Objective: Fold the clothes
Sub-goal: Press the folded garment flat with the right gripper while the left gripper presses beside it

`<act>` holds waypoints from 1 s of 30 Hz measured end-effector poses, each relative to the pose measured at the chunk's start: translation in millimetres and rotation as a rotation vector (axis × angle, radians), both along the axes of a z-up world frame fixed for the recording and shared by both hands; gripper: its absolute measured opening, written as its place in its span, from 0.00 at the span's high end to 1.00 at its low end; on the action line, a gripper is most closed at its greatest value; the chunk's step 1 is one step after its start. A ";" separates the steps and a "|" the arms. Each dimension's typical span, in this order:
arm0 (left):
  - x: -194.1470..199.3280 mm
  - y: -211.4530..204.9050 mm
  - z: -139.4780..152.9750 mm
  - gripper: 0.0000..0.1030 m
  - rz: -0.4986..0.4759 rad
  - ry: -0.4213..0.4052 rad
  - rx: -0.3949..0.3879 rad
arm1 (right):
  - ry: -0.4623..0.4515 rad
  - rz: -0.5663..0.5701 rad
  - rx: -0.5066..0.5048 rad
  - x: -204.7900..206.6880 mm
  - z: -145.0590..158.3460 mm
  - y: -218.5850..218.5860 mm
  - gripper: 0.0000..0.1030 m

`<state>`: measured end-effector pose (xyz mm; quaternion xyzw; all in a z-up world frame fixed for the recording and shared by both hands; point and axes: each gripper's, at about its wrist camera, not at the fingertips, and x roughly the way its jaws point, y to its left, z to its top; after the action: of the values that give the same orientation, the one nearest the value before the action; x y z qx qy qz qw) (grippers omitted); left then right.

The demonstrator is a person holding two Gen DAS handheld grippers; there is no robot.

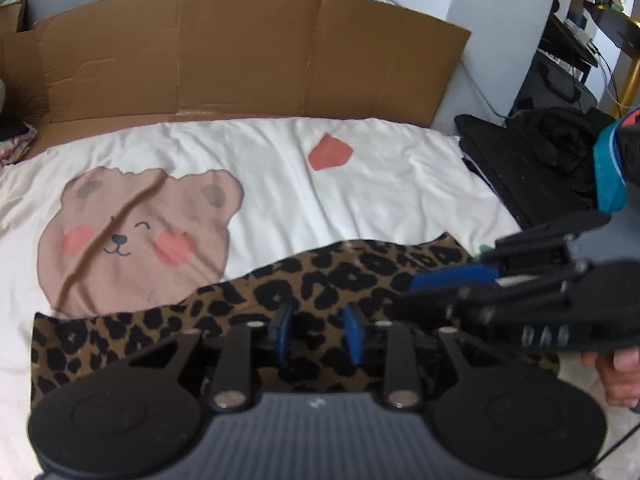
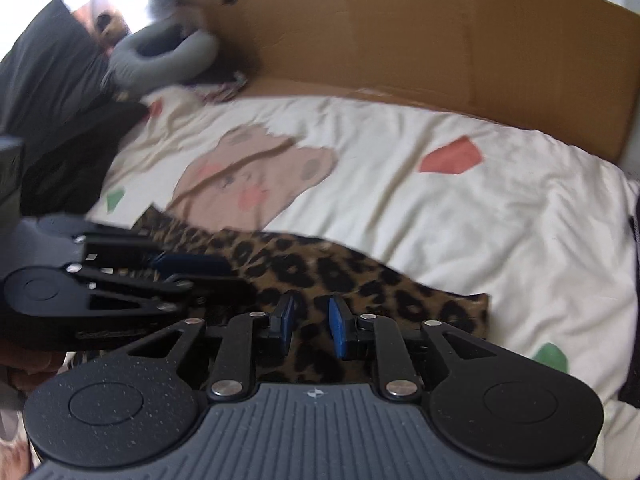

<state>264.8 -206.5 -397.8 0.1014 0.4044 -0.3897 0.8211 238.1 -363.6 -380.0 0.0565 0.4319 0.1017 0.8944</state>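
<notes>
A leopard-print garment (image 1: 328, 280) lies flat and partly folded on the white bear-print bedsheet (image 1: 380, 184). My left gripper (image 1: 319, 334) hovers over its near part, open, with only the print showing between the blue pads (image 1: 354, 334). My right gripper (image 1: 404, 294) reaches in from the right, low over the same cloth. In the right wrist view the right gripper (image 2: 312, 324) is open above the garment (image 2: 320, 268), nothing pinched between its pads (image 2: 338, 328). The left gripper (image 2: 236, 276) comes in from the left beside it. A hand (image 1: 616, 376) holds the right tool.
An unfolded brown cardboard sheet (image 1: 248, 56) stands along the bed's far side. Black clothing (image 1: 536, 160) is piled at the bed's right edge. A grey neck pillow (image 2: 160, 56) and dark pillows (image 2: 52, 64) sit at the far left. A desk (image 1: 612, 32) stands beyond.
</notes>
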 end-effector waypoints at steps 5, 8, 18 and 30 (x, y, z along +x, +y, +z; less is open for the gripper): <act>12.2 1.4 -10.2 0.47 0.019 -0.023 0.040 | 0.028 0.012 -0.036 6.7 -11.8 -1.0 0.77; 14.8 5.6 -12.5 0.48 0.024 -0.003 0.022 | 0.025 -0.004 -0.022 1.7 -7.5 -6.5 0.77; -4.6 10.5 21.5 0.84 -0.012 0.026 -0.050 | 0.010 -0.058 0.021 -16.5 8.3 -22.5 0.75; -20.0 6.0 -0.1 0.85 -0.047 0.025 0.005 | 0.039 0.055 -0.025 -27.9 -7.2 12.1 0.74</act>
<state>244.8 -200.5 -397.9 0.1081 0.4132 -0.4090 0.8064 210.2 -351.5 -387.2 0.0355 0.4518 0.1196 0.8834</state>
